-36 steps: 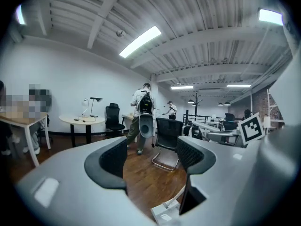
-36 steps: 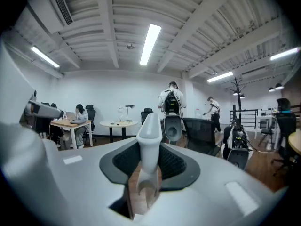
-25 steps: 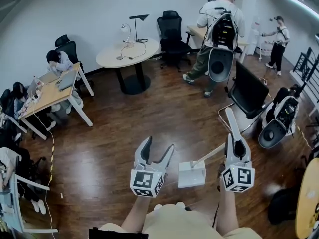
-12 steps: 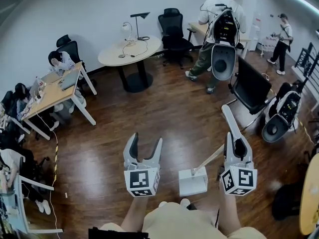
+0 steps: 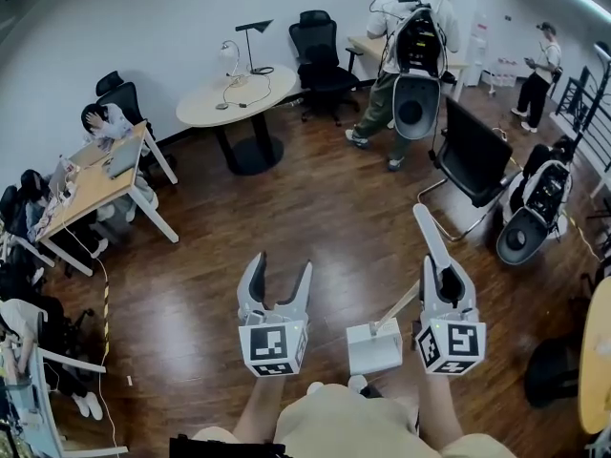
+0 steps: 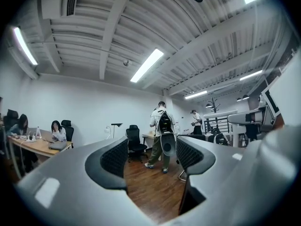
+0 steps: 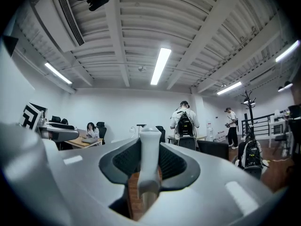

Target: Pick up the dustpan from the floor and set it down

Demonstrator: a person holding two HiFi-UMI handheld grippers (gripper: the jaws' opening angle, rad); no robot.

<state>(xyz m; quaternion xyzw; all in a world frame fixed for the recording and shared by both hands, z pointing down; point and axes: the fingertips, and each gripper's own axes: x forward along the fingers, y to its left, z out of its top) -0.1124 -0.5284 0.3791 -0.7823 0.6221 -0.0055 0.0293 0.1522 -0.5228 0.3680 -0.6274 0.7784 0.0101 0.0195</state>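
The white dustpan hangs low in front of me in the head view. Its wooden pole slants up to my right gripper, and the grey handle end sticks out beyond the jaws. My right gripper is shut on that handle, which stands upright between the pads. My left gripper is held level to the left of the pan, apart from it. In the left gripper view its jaws are closing with nothing between them.
A round table with lamps stands at the back. Desks with seated people line the left. A person with a backpack stands ahead, with a black chair and a floor pack on the right. Dark wood floor lies between.
My left gripper's jaws have narrowed and it has shifted slightly left and up. The right gripper keeps its hold on the handle, with the dustpan still hanging beside it.
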